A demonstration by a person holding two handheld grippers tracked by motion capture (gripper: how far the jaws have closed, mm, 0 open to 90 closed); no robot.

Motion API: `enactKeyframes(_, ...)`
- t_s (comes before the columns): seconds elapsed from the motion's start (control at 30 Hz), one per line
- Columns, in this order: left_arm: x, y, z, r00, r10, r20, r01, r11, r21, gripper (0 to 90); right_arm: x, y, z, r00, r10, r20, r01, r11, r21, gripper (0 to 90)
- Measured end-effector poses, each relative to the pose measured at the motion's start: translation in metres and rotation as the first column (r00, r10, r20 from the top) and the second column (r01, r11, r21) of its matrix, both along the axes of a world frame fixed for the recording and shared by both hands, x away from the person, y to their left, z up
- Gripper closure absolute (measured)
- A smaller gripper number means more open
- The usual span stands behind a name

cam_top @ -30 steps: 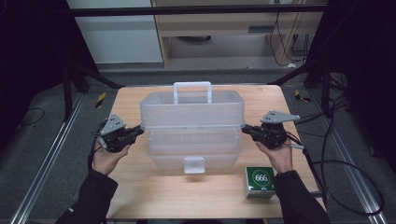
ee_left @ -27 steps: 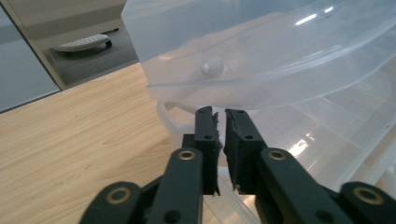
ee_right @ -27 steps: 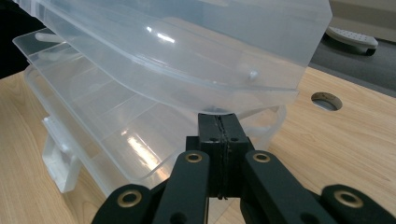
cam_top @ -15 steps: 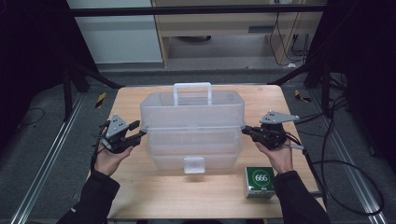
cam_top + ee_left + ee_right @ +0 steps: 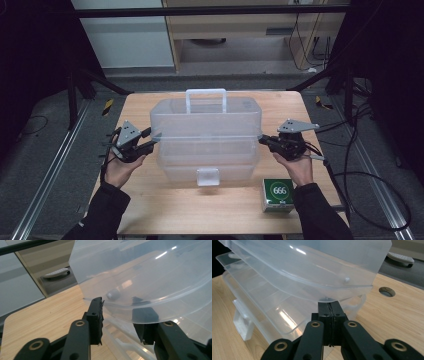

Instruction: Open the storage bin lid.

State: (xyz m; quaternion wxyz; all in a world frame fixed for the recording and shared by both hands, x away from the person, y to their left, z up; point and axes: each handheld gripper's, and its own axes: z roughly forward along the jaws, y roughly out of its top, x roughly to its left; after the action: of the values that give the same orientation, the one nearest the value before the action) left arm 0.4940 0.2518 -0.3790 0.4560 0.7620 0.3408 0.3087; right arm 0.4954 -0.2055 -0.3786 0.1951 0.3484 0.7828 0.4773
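High view: clear plastic box (image 5: 207,135) sits mid-tabletop (image 5: 150,210), lid raised, green carton (image 5: 279,194) near the front right corner. Left gripper view: left gripper (image 5: 122,322), jaws apart and just closing, straddles the lid edge. Right gripper view: right gripper (image 5: 329,315), jaws together beneath the lid rim.
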Motion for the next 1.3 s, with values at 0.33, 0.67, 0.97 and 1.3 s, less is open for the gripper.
enactKeyframes(0.33,0.0,0.0,0.002,1.0,0.006,-0.007,-0.006,1.0,-0.004,63.9,0.003,0.002,-0.022,0.9946,-0.051,-0.09,0.042,0.994,-0.097,77.5)
enactKeyframes(0.67,0.002,0.001,0.005,0.9998,0.006,-0.017,-0.006,0.9999,-0.009,64.0,0.006,0.008,-0.032,0.9905,-0.039,-0.132,0.026,0.994,-0.102,75.5)
enactKeyframes(0.97,0.008,0.001,0.013,0.9999,0.011,-0.013,-0.011,0.9997,-0.023,65.5,0.007,0.009,-0.033,0.9866,-0.044,-0.157,0.031,0.996,-0.084,77.9)
enactKeyframes(1.3,0.019,0.001,0.025,0.9997,0.023,-0.004,-0.024,0.998,-0.059,67.0,0.008,0.009,-0.033,0.9836,-0.054,-0.172,0.042,0.996,-0.073,78.1)
